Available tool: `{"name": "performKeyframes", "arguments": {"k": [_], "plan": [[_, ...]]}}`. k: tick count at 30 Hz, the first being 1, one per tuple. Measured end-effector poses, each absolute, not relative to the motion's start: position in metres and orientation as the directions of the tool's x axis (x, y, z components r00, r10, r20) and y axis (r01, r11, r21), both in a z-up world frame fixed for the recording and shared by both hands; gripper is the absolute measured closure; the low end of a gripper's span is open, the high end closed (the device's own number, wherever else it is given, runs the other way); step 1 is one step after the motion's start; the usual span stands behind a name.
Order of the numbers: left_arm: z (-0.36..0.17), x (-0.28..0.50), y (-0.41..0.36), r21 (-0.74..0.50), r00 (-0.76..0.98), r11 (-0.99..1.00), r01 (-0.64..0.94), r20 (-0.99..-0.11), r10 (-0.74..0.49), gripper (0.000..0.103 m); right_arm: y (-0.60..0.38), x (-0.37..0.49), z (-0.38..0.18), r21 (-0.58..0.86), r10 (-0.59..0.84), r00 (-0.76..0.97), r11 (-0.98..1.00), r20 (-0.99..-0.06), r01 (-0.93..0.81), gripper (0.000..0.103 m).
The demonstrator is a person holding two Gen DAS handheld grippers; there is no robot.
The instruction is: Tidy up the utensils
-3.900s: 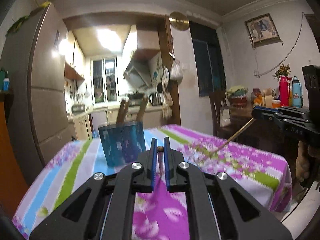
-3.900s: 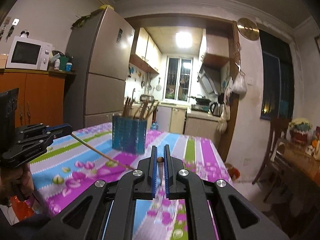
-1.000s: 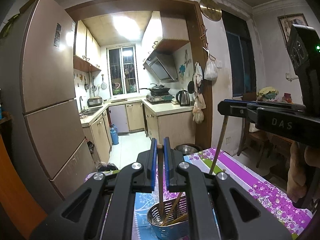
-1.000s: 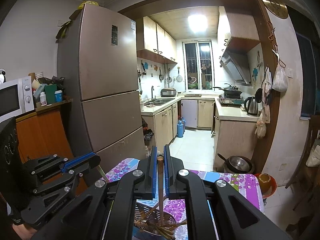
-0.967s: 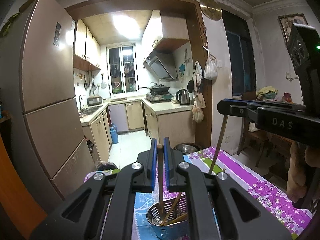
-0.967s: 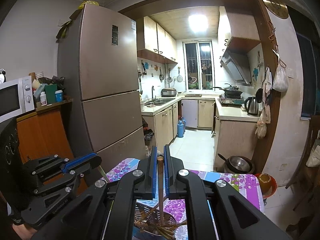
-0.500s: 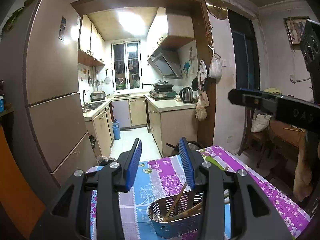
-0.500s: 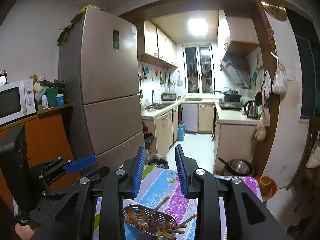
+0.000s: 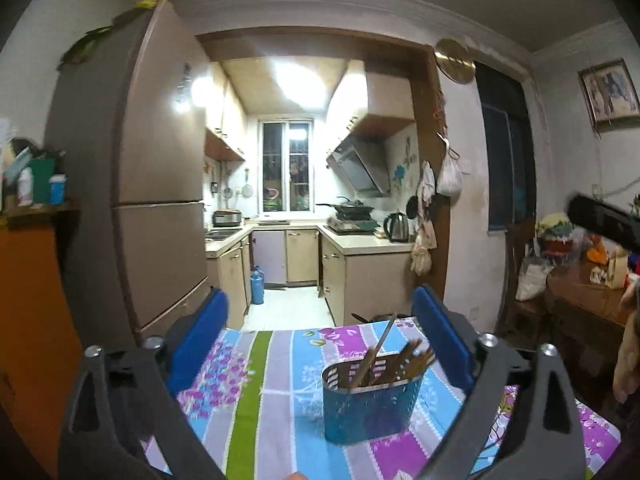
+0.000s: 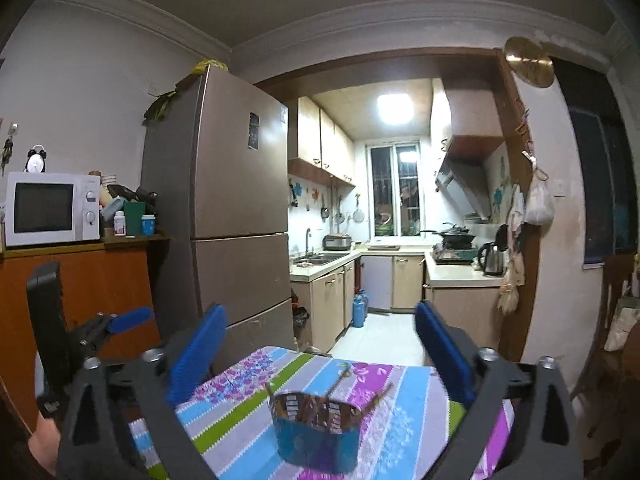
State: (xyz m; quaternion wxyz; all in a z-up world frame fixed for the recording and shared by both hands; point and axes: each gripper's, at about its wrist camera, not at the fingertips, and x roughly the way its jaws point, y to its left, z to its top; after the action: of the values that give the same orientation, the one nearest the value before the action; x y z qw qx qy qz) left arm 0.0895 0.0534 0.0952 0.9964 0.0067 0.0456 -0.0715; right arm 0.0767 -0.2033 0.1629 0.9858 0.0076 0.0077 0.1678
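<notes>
Kitchen doorway (image 9: 288,184) beyond table (image 9: 256,400); fridge (image 10: 232,208) beside.

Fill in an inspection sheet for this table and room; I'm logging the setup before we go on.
Surface: table under a striped floral cloth.
Job's things: blue utensil holder upright on the cloth, chopsticks leaning inside.
Clutter: nothing seen on the cloth besides the holder.
Grippers: left gripper and right gripper with jaws opening, nothing between them.
Cables: nothing seen on the table.
Surroundings: fridge, microwave on a wooden cabinet, kitchen with kettle behind.
</notes>
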Motion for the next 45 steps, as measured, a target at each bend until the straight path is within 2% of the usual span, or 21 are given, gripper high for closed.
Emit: {"name": "performKeyframes", "arguments": {"k": [6,9,12,18,30,37,45], "plan": [[0.07,0.047,0.057,0.005,0.99,0.992,0.123,-0.066,-0.122,0.006,-0.211,0.027,0.113,0.033,0.281,0.96,0.959,-0.018,-0.28,0.005],[0.054,0.031,0.055,-0.012,0.984,0.987,0.16,-0.082,-0.161,0.006,-0.214,0.009,0.087,0.044,0.258,0.966,0.965,-0.027,-0.257,0.005],[0.034,0.02,0.045,0.003,0.988,0.993,0.116,-0.107,-0.115,0.006,-0.211,-0.003,0.064,0.05,0.229,0.972,0.973,-0.045,-0.227,0.005],[0.006,0.005,0.038,0.005,0.977,0.987,0.159,-0.142,-0.156,0.006,-0.202,-0.016,0.032,0.048,0.223,0.972,0.974,-0.074,-0.22,0.005],[-0.002,-0.017,0.046,-0.005,0.981,0.991,0.133,-0.142,-0.132,0.006,-0.2,-0.031,0.025,0.049,0.221,0.972,0.975,-0.078,-0.218,0.005],[-0.003,-0.043,0.049,0.017,0.994,0.997,0.07,-0.085,-0.069,0.006,-0.201,-0.065,0.023,0.032,0.192,0.981,0.981,-0.022,-0.191,0.005],[0.0,-0.075,0.056,0.008,0.995,0.998,0.062,-0.078,-0.061,0.006,-0.207,-0.113,0.015,0.037,0.153,0.988,0.988,0.008,-0.153,0.005]]}}
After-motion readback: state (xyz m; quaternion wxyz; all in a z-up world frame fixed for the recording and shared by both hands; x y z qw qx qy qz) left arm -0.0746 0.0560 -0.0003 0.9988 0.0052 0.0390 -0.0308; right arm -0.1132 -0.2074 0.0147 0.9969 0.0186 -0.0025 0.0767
